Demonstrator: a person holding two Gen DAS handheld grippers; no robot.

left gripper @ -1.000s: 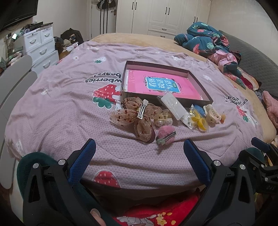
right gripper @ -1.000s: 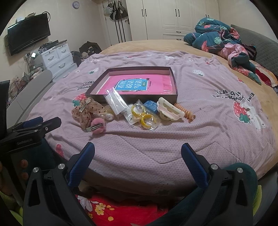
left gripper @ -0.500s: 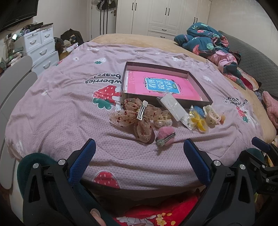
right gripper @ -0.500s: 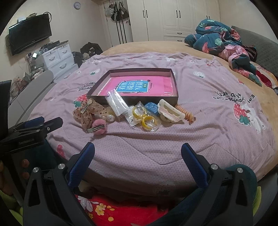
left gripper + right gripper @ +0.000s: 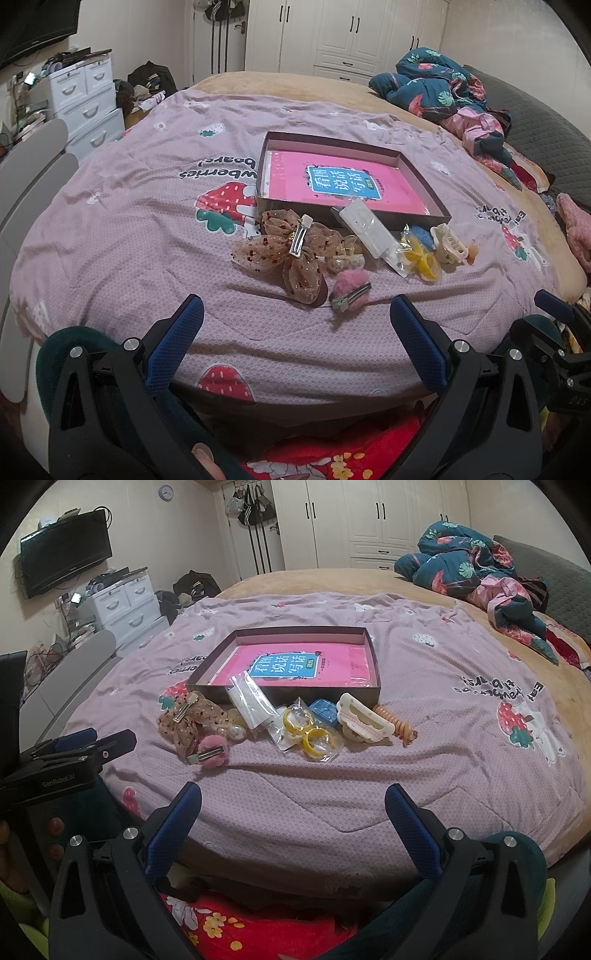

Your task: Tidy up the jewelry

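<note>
A shallow dark box with a pink booklet inside lies on the bed. In front of it sit a sheer dotted bow clip, a pink fluffy clip, pearl pieces, a clear packet, bagged yellow rings, a blue piece, a cream claw clip and an orange coil tie. My left gripper and right gripper hover open at the bed's near edge, both empty.
A lilac strawberry quilt covers the bed. Crumpled bedding is heaped at the far right. White drawers stand to the left. The left gripper shows at the right view's left edge.
Both views have shifted very slightly toward the bed; the items look a touch lower in frame. Nothing on the bed moved and both grippers stayed open.
</note>
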